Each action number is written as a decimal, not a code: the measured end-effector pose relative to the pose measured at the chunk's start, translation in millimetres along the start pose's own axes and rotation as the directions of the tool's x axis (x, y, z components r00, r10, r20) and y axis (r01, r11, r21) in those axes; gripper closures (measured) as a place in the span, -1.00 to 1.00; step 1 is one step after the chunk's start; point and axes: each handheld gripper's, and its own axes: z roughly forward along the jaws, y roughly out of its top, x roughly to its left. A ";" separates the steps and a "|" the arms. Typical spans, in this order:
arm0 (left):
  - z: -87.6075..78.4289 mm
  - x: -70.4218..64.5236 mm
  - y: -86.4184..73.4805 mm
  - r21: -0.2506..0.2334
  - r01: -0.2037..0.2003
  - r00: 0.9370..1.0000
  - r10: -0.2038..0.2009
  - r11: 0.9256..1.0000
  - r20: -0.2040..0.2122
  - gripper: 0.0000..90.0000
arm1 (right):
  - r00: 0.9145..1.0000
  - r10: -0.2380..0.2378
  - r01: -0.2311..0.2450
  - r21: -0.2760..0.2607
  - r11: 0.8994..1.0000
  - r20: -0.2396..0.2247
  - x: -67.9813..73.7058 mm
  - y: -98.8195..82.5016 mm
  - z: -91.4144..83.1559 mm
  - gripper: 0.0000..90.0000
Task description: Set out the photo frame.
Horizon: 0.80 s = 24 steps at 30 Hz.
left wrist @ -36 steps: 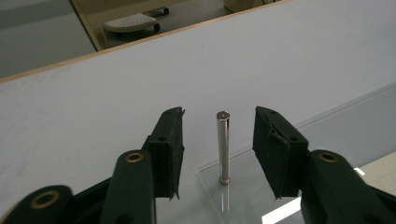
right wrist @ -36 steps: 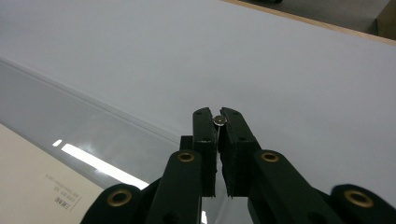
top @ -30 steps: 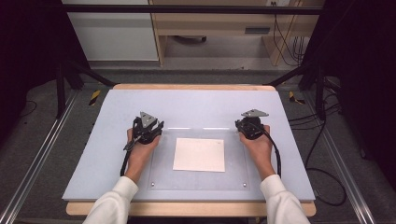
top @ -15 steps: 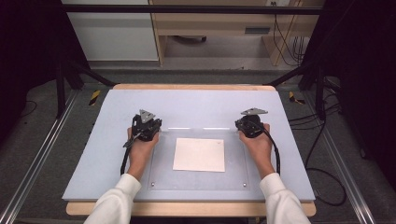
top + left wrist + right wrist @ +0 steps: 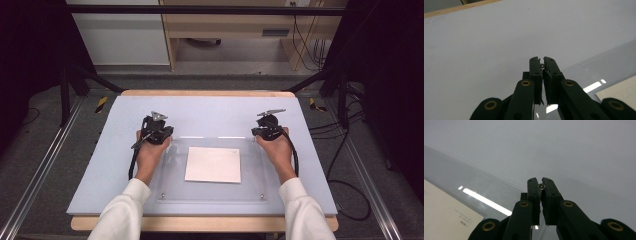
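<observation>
- The left gripper (image 5: 156, 131) sits at the far left corner of a clear plastic sheet (image 5: 172, 165) that lies flat on the pale table (image 5: 210, 112).
- The right gripper (image 5: 267, 129) sits at the far right corner of the same sheet.
- A white paper (image 5: 213, 164) lies under the clear sheet, in its middle, between the two hands.
- From the left gripper the paper lies to the right and back toward the person. From the right gripper it lies to the left and back toward the person.
- The paper looks about as near to one hand as to the other.
- Its longer side runs left to right across the table.
- In the left gripper view the left gripper (image 5: 541, 65) has its jaws pressed together. They have just been closing, and I see nothing held between them.
- In the right gripper view the right gripper (image 5: 540, 186) also has its jaws pressed together, with nothing between them.
- Both gripper tips point away from the person, over the far edge of the clear sheet.
- I think each hand must come back and inward to reach the paper.
</observation>
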 end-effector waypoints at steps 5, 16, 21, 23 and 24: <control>4.2 3.5 8.1 0.041 0.005 1.000 -0.006 0.999 0.012 0.88 | 0.999 0.036 -0.034 0.061 0.998 -0.032 -5.5 9.8 3.1 0.90; 4.6 6.4 11.3 0.070 0.007 1.000 -0.009 0.998 0.028 0.89 | 0.999 0.030 -0.028 0.064 0.998 -0.039 -5.5 9.8 2.2 0.88; 6.1 7.7 14.6 0.087 0.013 0.999 -0.015 0.996 0.029 0.89 | 0.999 0.027 -0.025 0.055 0.998 -0.040 -5.7 8.9 2.1 0.88; 6.4 7.7 15.1 0.090 0.015 0.999 -0.017 0.996 0.030 0.89 | 0.999 0.032 -0.030 0.048 0.998 -0.042 -5.8 8.1 1.8 0.85; 6.4 7.7 15.3 0.092 0.016 0.999 -0.019 0.996 0.029 0.89 | 0.998 0.035 -0.033 0.039 0.999 -0.044 -5.8 7.0 1.1 0.82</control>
